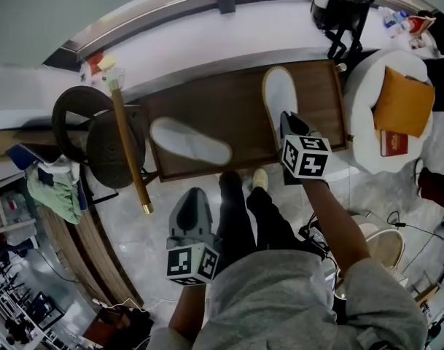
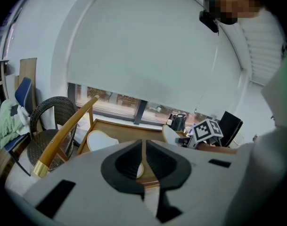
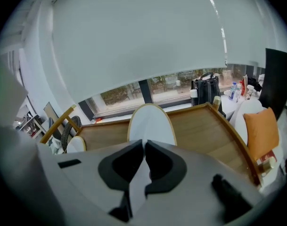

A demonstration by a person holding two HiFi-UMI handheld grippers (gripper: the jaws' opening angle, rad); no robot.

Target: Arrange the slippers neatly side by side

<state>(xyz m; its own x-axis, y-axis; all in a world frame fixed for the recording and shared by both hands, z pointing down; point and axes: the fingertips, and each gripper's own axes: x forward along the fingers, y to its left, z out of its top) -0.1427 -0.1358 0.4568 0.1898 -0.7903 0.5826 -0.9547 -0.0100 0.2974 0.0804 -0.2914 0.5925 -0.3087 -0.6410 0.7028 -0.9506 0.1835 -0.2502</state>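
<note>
Gripping slipper [image 3: 151, 124] heel: right gripper [image 3: 143, 144]; left gripper [image 2: 143, 143] closed, empty.

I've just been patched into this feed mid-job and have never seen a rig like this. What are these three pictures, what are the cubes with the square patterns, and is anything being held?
There is no robot. A person holds a hand tool with a two-jaw claw in each hand, and the marker cubes are part of those tools. The head view looks down from a camera on the person's head. The two gripper views each look along one claw's jaws. Two white slippers lie on the wooden tray. The left slipper lies slanted and the right slipper points away from the person. The right claw looks shut on the right slipper's near end. The left claw is shut and empty, short of the tray.
</note>
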